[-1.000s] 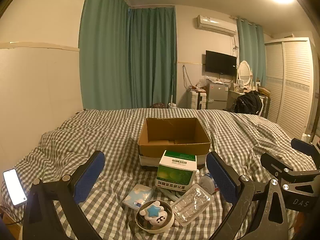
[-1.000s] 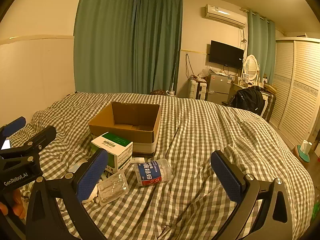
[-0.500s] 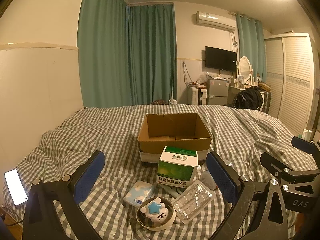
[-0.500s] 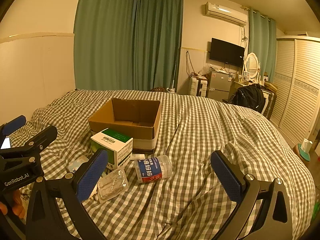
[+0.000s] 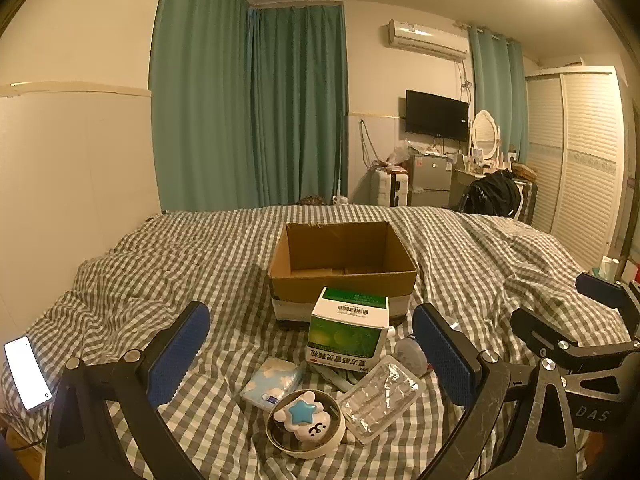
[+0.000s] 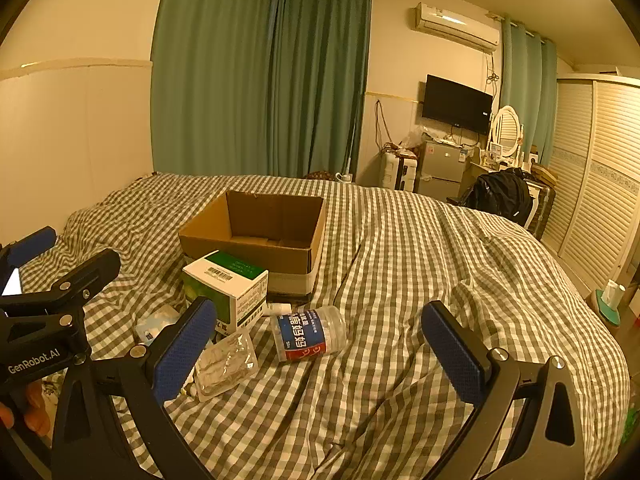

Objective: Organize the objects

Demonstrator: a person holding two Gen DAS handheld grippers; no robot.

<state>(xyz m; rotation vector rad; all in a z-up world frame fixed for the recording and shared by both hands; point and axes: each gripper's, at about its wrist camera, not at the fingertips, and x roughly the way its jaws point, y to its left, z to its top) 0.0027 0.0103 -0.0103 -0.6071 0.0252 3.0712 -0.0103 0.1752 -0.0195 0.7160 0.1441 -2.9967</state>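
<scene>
An empty brown cardboard box [image 5: 342, 258] [image 6: 256, 232] stands open on the checked bed. In front of it lie a green-and-white medicine carton [image 5: 348, 328] [image 6: 224, 290], a clear blister pack [image 5: 380, 396] [image 6: 226, 364], a blue tissue packet [image 5: 274, 380], a round tin with a star toy [image 5: 306, 426] and a clear bottle with a blue-red label [image 6: 310, 334]. My left gripper [image 5: 312, 350] hovers open over the tin and carton. My right gripper [image 6: 320, 344] is open too, just above the bottle. Neither one holds anything.
A lit phone [image 5: 26, 372] lies at the bed's left edge. Rumpled bedding spreads right of the bottle [image 6: 460, 280]. A wardrobe [image 6: 600, 180], a backpack [image 6: 502, 194] and a small fridge [image 6: 442, 170] stand beyond the bed. A hand [image 6: 28, 408] grips the left tool.
Both views have shifted slightly, as if tilting down and back a little; the box and items sit a touch higher in frame. Both grippers stay open, and nothing was picked up.
</scene>
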